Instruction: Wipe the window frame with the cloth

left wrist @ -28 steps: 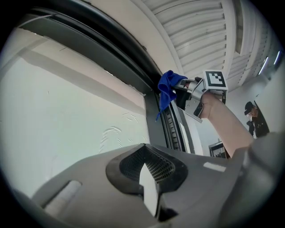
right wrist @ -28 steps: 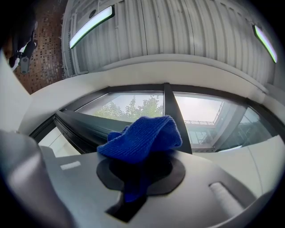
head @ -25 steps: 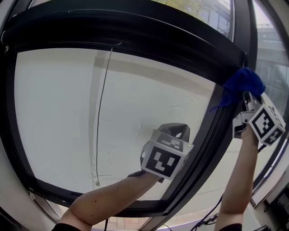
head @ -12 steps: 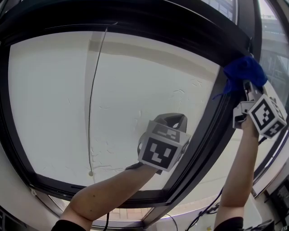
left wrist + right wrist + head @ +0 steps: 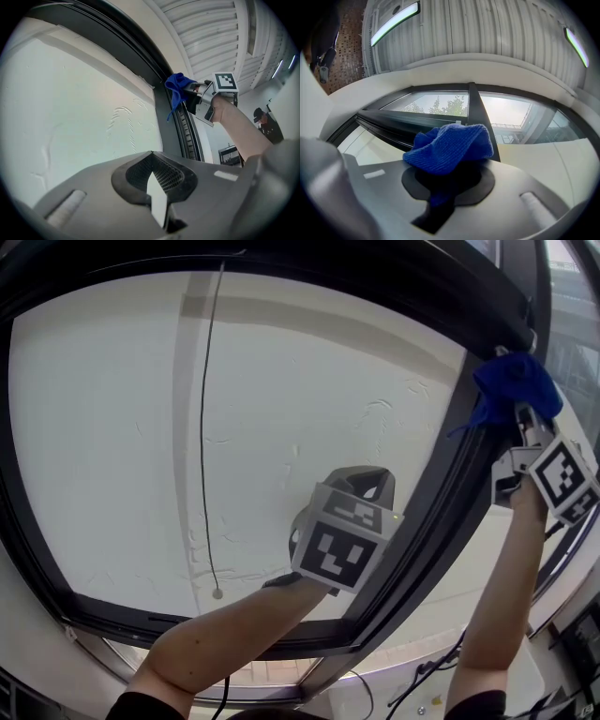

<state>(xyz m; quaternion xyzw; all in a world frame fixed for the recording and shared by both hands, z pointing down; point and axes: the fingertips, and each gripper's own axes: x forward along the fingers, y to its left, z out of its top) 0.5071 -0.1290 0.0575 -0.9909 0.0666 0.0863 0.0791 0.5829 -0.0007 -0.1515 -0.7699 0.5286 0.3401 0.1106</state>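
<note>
A bunched blue cloth [image 5: 514, 390] is pressed against the upper part of the black window frame [image 5: 448, 486] at the right, near the frame's top corner. My right gripper [image 5: 518, 418] is shut on the cloth [image 5: 451, 145], held up high on a raised arm. The cloth [image 5: 176, 87] and right gripper [image 5: 193, 93] also show in the left gripper view, against the dark frame upright [image 5: 169, 126]. My left gripper [image 5: 361, 486] hangs lower, in front of the white pane, shut and holding nothing; its jaws meet in the left gripper view [image 5: 157, 199].
A thin blind cord [image 5: 206, 427] with a small end bead [image 5: 217, 593] hangs down the white pane [image 5: 112, 446]. The black top rail [image 5: 375, 277] runs above. Cables [image 5: 427, 676] lie below the sill. A person [image 5: 267, 126] stands far off at the right.
The right gripper with the cloth has shifted slightly up and right along the frame's upper corner. The head view has tilted, so the pane and cord sit differently. The left gripper has hardly moved.
</note>
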